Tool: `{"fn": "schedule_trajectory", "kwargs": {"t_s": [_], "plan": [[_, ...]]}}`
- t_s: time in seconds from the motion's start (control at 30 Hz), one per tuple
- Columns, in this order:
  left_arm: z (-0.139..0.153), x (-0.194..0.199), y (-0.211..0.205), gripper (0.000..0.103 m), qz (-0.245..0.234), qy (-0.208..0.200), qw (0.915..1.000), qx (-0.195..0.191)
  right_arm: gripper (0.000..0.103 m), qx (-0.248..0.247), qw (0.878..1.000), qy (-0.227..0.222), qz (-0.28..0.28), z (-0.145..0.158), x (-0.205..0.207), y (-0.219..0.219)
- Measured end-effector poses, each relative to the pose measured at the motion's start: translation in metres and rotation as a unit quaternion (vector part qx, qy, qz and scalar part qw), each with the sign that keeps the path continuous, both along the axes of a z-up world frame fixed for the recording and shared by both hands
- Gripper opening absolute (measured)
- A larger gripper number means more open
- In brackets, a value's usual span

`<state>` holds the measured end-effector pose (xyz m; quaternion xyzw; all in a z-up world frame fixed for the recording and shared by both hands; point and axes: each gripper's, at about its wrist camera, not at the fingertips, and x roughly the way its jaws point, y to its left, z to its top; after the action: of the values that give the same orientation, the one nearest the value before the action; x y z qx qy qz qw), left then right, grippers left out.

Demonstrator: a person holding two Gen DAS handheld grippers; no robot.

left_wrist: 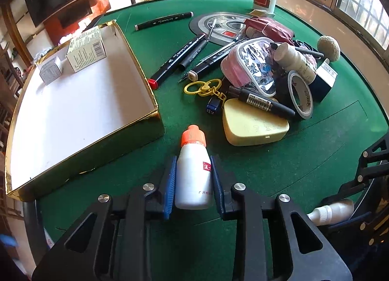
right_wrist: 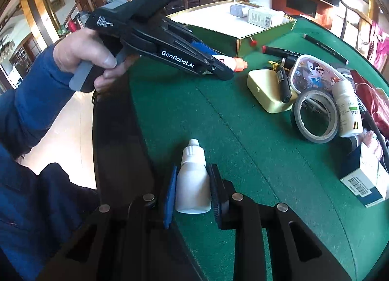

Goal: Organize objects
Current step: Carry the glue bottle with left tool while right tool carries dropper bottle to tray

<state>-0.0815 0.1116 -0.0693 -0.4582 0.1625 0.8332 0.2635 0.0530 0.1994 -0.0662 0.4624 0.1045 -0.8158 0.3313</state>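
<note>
My left fingers are gripping a white bottle with an orange cap, both blue pads pressing on its sides, and I am holding it above the green worktop, just beside the near corner of the gold box. Two small cartons are standing in the far part of this box. My right fingers are clamping an all-white dropper bottle near the worktop edge. A pile of things is lying well apart from both bottles: markers, a yellow case, a tape roll and a pill bottle.
</note>
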Motion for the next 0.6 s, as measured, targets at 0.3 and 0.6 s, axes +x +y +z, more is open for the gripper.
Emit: {"fn": "schedule_trajectory", "kwargs": {"t_s": [0.3,0.6], "plan": [[0.008,0.015,-0.025,0.027,0.042,0.039,0.9946,0.086,0.025,-0.057,0.996,0.012,-0.071,0.011,-0.008,0.015],[0.022,0.019,-0.064,0.027,0.112,0.093,0.9817,0.123,0.025,-0.136,0.980,0.015,-0.143,0.025,-0.039,0.024]]}}
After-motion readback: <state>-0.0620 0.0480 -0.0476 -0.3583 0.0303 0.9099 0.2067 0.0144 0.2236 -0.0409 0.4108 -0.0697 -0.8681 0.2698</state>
